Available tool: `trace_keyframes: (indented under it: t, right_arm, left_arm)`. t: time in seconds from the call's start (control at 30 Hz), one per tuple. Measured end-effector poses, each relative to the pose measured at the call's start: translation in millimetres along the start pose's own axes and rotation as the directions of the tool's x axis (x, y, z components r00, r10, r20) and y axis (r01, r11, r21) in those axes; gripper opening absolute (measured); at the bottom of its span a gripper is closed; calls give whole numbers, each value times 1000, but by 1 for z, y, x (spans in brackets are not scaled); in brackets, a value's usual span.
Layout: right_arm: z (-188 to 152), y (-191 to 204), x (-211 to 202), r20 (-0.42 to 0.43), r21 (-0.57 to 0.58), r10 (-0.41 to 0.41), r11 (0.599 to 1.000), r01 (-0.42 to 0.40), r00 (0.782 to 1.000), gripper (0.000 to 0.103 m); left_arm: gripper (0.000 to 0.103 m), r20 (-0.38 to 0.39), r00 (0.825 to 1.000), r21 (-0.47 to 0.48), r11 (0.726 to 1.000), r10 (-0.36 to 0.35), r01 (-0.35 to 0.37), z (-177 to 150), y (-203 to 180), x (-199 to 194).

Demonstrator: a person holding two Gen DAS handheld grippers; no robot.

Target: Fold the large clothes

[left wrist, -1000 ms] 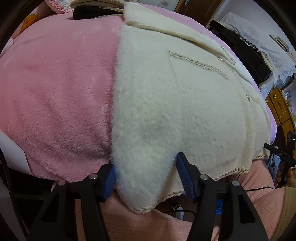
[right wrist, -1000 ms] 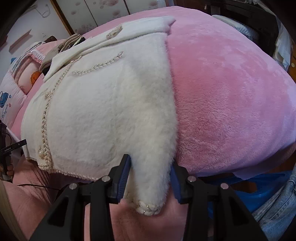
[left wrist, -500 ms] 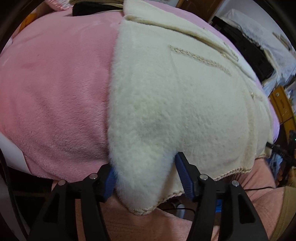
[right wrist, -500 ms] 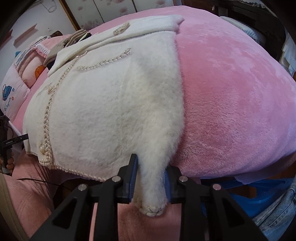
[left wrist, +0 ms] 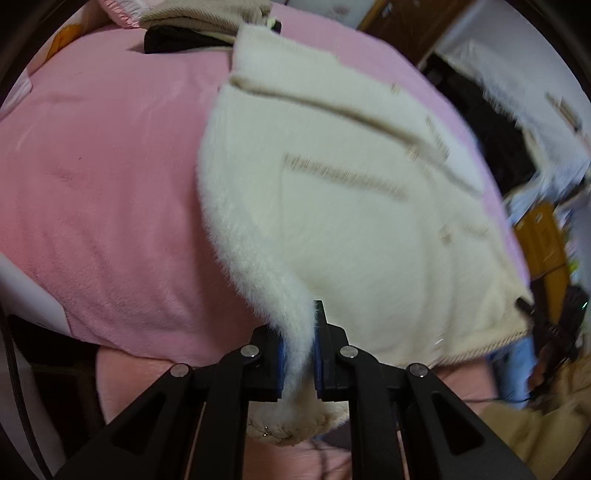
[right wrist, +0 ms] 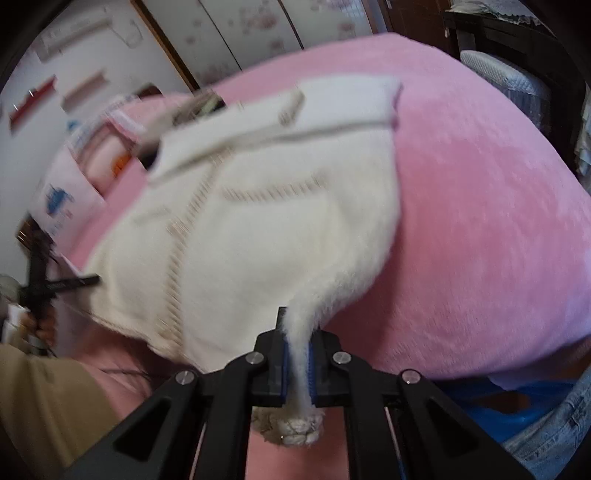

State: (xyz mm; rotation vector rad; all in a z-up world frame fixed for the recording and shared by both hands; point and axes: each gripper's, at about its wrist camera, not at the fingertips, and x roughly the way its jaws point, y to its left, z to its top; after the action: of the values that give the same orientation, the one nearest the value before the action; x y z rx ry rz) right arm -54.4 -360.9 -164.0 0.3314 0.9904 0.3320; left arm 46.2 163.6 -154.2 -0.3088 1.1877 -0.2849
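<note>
A fluffy cream jacket [left wrist: 351, 240] with braided trim lies spread, front up, on a pink blanket [left wrist: 110, 184] covering a bed. My left gripper [left wrist: 299, 343] is shut on its near left hem corner, and the braided edge hangs out below the blue pads. In the right wrist view the same jacket [right wrist: 258, 240] lies on the blanket [right wrist: 480, 221]. There my right gripper [right wrist: 297, 350] is shut on the near right hem corner. Both corners are pulled up off the bed, so the fabric rises in a ridge to each grip.
Folded clothes [left wrist: 192, 22] and a black garment [left wrist: 177, 40] lie at the far end of the bed beside pillows [right wrist: 62, 199]. Dark furniture [left wrist: 480, 122] stands to the right. Wardrobe doors [right wrist: 240, 33] are behind. A person's jeans [right wrist: 554, 435] show at the lower right.
Both grippers closed on the hem corners that lay between their open jaws. Both then rose, lifting the corners off the bed, and the views are blurred by the motion.
</note>
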Motion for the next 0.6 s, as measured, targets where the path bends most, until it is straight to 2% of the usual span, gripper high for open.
trace_keyframes:
  t: [0.07,0.17,0.27,0.37,0.47,0.6]
  right_arm:
    - [20,3,-16,70,30,74,997,-76,995,7]
    - [54,6,-35,179,57,154,984,-167,972,7]
    - [97,6,-44,271,79,207,968,-237,940,7]
    - [145,1,-36,337,109,209,960,-259,918,6]
    - [197,-11,-13,390,166,168,954,-249,905,6]
    - [249,-37,31,398,274,67,943,-188,915,7]
  left_arm:
    - [9,45,995,-89,992,-90,94,19,4,-14]
    - [9,121,978,-159,969,-168,187,43,1,-27]
    - [9,195,962,-193,954,-191,229,81,-4,-37]
    - [10,259,950,-225,946,-173,233,131,0,-39]
    - [10,300,945,-267,939,-131,215,190,7,-20]
    - [10,322,946,-333,930,-45,158,260,22,25]
